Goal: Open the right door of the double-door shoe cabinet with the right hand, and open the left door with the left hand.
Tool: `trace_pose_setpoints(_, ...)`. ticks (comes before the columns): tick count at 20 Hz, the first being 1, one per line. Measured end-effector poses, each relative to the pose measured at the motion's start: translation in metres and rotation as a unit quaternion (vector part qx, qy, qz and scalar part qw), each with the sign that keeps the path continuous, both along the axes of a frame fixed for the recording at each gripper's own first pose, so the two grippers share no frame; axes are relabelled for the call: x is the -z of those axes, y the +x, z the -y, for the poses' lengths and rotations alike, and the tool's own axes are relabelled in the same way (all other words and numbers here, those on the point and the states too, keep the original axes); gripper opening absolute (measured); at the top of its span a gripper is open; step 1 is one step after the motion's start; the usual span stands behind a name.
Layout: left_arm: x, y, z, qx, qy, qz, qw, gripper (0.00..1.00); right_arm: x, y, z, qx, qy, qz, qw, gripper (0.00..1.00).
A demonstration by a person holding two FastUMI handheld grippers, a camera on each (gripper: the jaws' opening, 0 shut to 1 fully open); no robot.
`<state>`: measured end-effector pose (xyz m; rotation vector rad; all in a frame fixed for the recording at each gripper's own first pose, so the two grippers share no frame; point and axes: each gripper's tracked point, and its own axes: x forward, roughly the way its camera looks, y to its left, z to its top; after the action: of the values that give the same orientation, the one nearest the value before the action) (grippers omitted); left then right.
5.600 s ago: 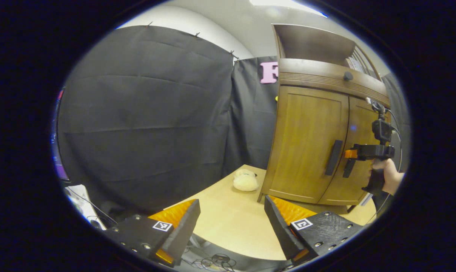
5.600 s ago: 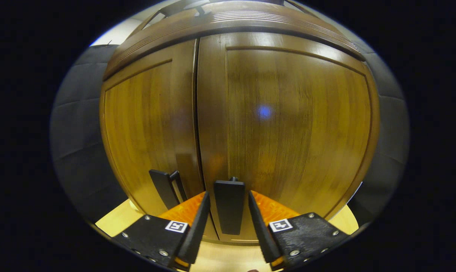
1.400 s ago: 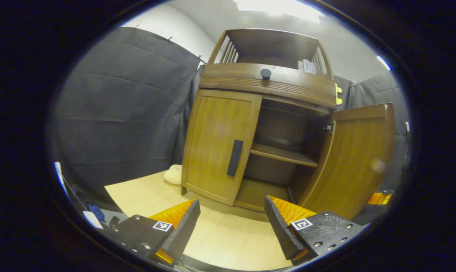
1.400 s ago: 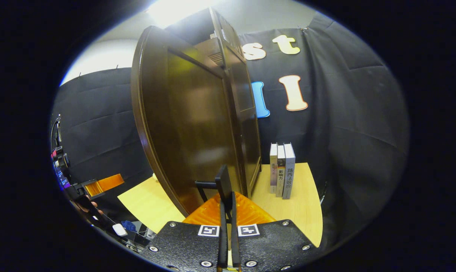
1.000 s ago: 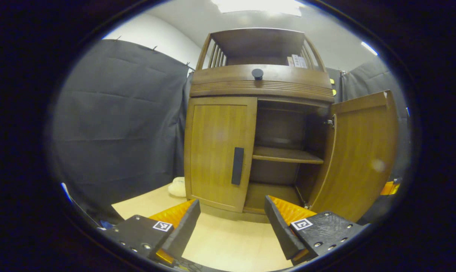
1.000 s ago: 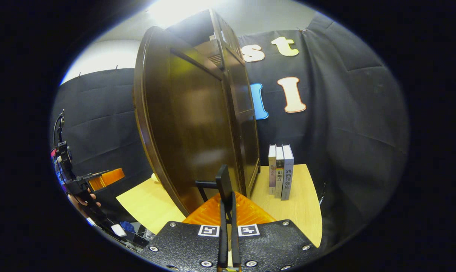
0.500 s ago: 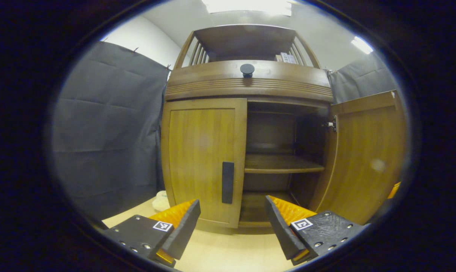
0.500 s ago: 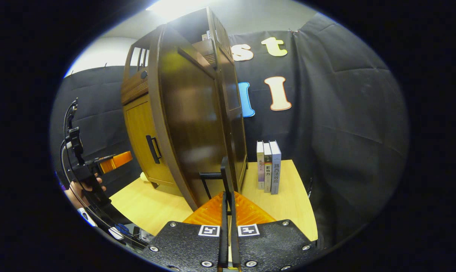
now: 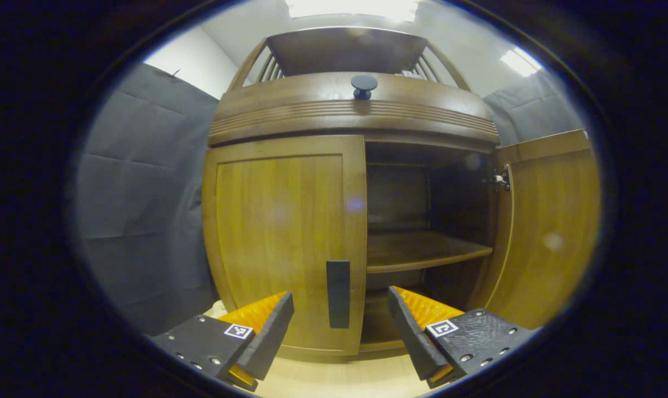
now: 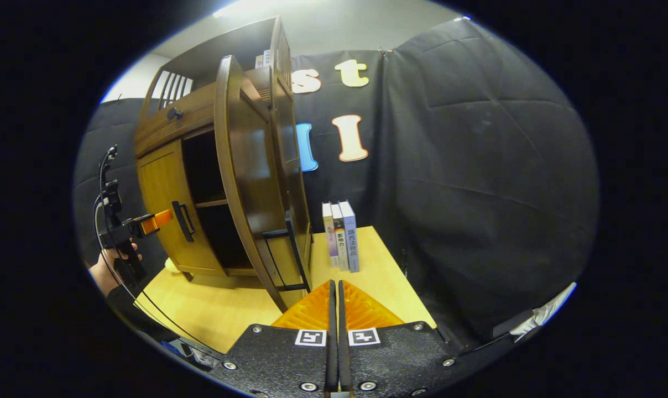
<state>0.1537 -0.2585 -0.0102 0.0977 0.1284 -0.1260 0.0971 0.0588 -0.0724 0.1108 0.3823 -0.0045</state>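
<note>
The wooden shoe cabinet [image 9: 290,119] stands close in front in the left gripper view. Its left door [image 9: 278,232] is closed, and that door's black vertical handle [image 9: 338,294] lies in line between the open fingers of my left gripper [image 9: 339,303], still a little beyond the tips. The right door [image 9: 549,232] is swung wide, baring an inner shelf [image 9: 422,254]. In the right gripper view my right gripper [image 10: 334,285] is shut on nothing, drawn back from the open right door [image 10: 245,182] and its handle [image 10: 292,251]. My left gripper [image 10: 151,222] reaches toward the left door's handle [image 10: 182,221].
The cabinet stands on a light wooden table [image 10: 212,309]. Three upright books [image 10: 340,243] stand to the cabinet's right. A round black knob [image 9: 363,85] sticks out from the drawer above the doors. A pale soft thing [image 10: 171,265] lies at the cabinet's left foot. A hand [image 10: 104,273] holds the left gripper.
My right gripper has let go of the right door's handle and pulled back, staying shut. My left gripper has moved closer to the left door, its handle now between the open fingers.
</note>
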Motion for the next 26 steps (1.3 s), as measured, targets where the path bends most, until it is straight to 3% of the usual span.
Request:
trace_pose_setpoints(1, 0.003, 0.005, 0.001, 0.005, 0.000, -0.002, 1.000, 0.90, -0.002, -0.005, -0.002, 0.016, -0.003, 0.002, 1.000, 0.00)
trace_pose_setpoints(3, 0.004, 0.013, 0.000, 0.013, -0.002, -0.004, 1.000, 0.90, -0.002, -0.015, -0.012, 0.041, 0.000, 0.005, 0.999, 0.00)
trace_pose_setpoints(4, 0.008, 0.019, -0.001, 0.018, -0.003, -0.001, 1.000, 1.00, 0.000, -0.021, -0.018, 0.053, 0.003, 0.004, 0.999, 0.00)
trace_pose_setpoints(5, 0.009, 0.023, -0.001, 0.024, -0.002, 0.000, 1.000, 1.00, 0.000, -0.024, -0.023, 0.066, 0.006, 0.006, 0.998, 0.00)
trace_pose_setpoints(8, 0.014, 0.032, 0.005, 0.046, -0.002, -0.007, 0.999, 0.82, 0.002, -0.037, -0.044, 0.087, 0.016, 0.005, 0.996, 0.06)
trace_pose_setpoints(13, 0.021, 0.035, 0.015, 0.077, 0.005, -0.009, 0.997, 0.53, 0.006, -0.040, -0.072, 0.100, -0.002, 0.001, 0.995, 0.89)
trace_pose_setpoints(16, 0.025, 0.043, 0.014, 0.079, 0.014, -0.011, 0.997, 0.36, 0.011, -0.046, -0.078, 0.108, -0.012, -0.008, 0.994, 0.92)
trace_pose_setpoints(26, 0.026, 0.039, 0.013, 0.094, -0.023, -0.009, 0.995, 0.23, 0.016, -0.042, -0.103, 0.105, 0.002, -0.013, 0.994, 0.92)
